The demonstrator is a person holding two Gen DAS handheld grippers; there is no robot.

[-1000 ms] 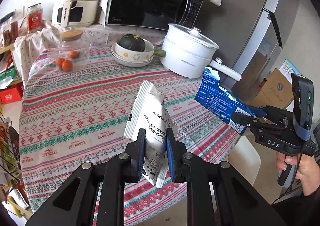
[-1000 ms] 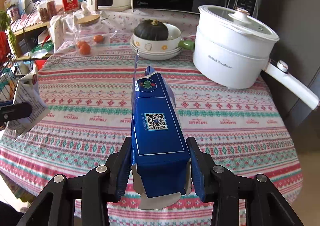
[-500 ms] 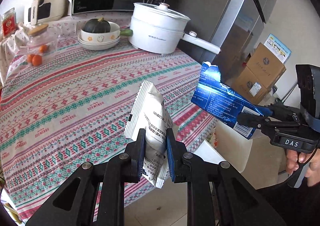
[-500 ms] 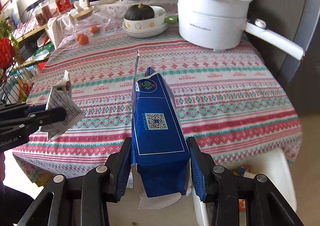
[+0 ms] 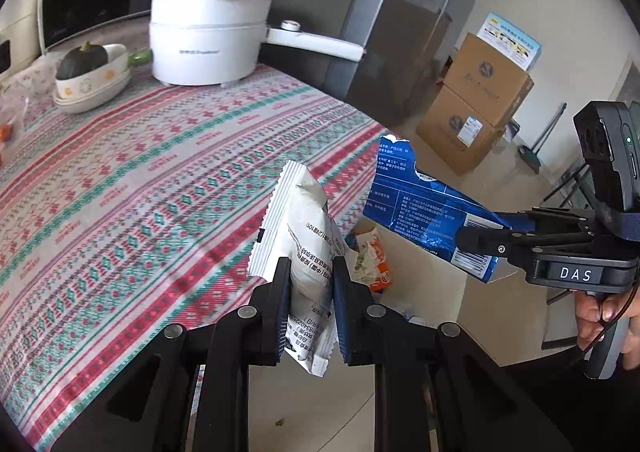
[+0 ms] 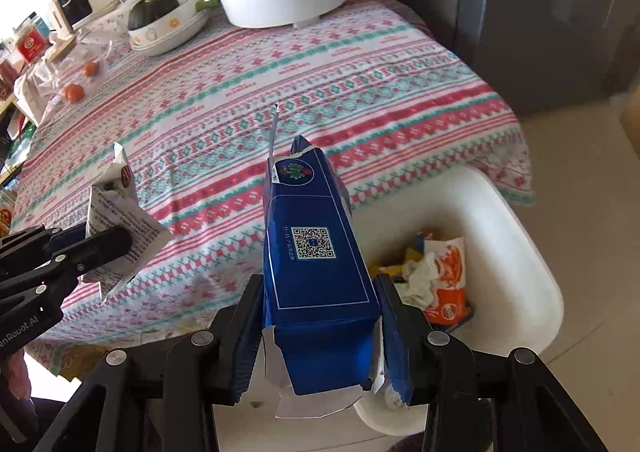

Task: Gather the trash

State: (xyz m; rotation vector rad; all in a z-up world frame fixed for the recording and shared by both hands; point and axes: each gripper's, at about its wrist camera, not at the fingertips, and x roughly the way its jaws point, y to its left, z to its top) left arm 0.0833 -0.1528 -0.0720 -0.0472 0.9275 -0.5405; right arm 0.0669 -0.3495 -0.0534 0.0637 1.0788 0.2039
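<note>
Blue carton [image 6: 316, 252] sits clamped between the fingers of the right gripper [image 6: 318, 336], its torn top pointing away from them and its ragged white bottom flaps hanging behind the pads. Just past the right finger, low on the floor, stands a white bin [image 6: 516, 252] with crumpled wrappers [image 6: 440, 272] inside (orange and white ones, mostly). The left gripper [image 5: 308, 312] has its fingers pressed together on a white packet [image 5: 298, 228], which sticks up and forward from between them. Beyond both pairs of fingers spreads the surface under a striped tablecloth [image 5: 140, 180], with a white pot [image 5: 208, 40] and a bowl holding a dark squash [image 5: 82, 60] at its far side. A hand [image 5: 600, 316] grips the right gripper's handle.
</note>
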